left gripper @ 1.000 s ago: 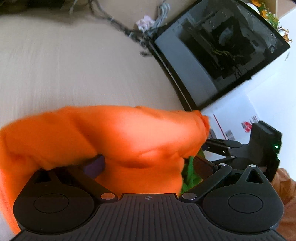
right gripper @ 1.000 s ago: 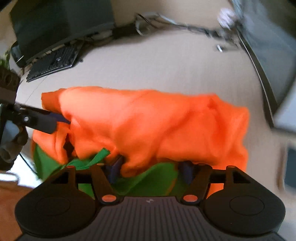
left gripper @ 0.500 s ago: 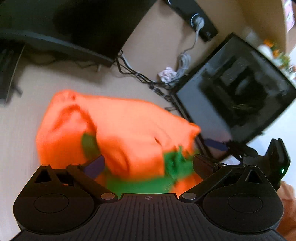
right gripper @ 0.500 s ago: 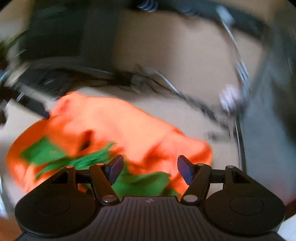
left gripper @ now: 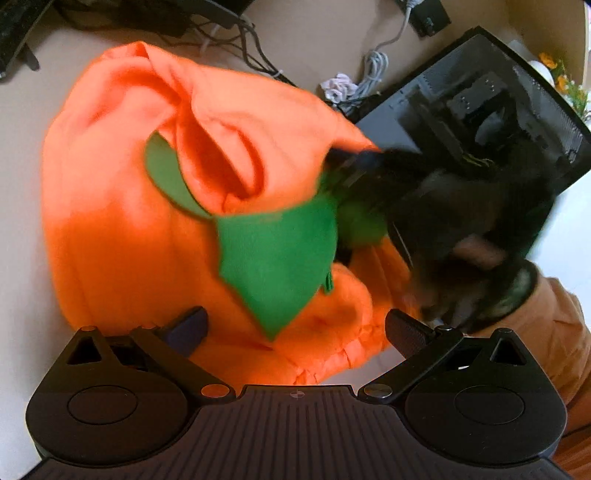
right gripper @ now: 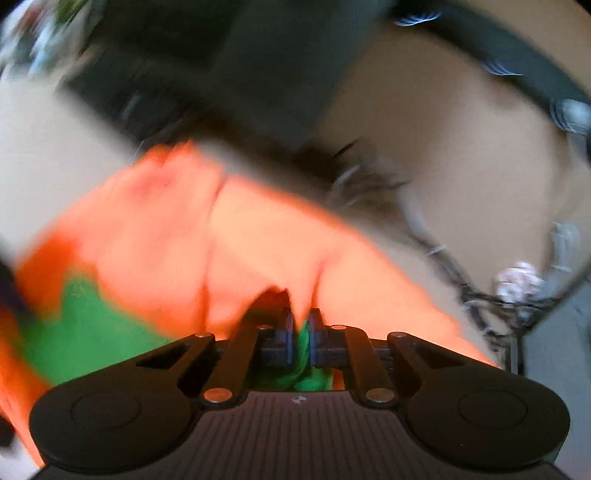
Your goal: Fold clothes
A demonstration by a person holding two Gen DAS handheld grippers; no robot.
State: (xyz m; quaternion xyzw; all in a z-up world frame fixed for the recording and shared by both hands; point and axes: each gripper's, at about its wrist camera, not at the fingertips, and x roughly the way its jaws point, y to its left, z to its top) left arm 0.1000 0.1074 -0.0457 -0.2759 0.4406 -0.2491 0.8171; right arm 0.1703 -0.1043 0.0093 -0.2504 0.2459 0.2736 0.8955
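An orange garment (left gripper: 122,229) with green leaf-shaped panels (left gripper: 277,258) lies bunched on the pale table (left gripper: 22,110). My left gripper (left gripper: 295,328) is open above its near edge, with nothing between the fingers. In the left wrist view the right gripper (left gripper: 354,162) is a blurred dark shape at the garment's right side. In the right wrist view my right gripper (right gripper: 301,325) is shut on a fold of the garment (right gripper: 258,240), green cloth pinched between the fingers. That view is motion-blurred.
A dark computer case (left gripper: 480,110) lies at the right of the garment. Cables (left gripper: 236,40), a power brick (left gripper: 424,14) and a crumpled tissue (left gripper: 340,85) lie behind it. A monitor base (right gripper: 258,74) and cables (right gripper: 461,277) show blurred in the right wrist view.
Both grippers let go of the garment and it dropped onto the table. The left stays open and pulled back. The right has closed again on a green and orange fold.
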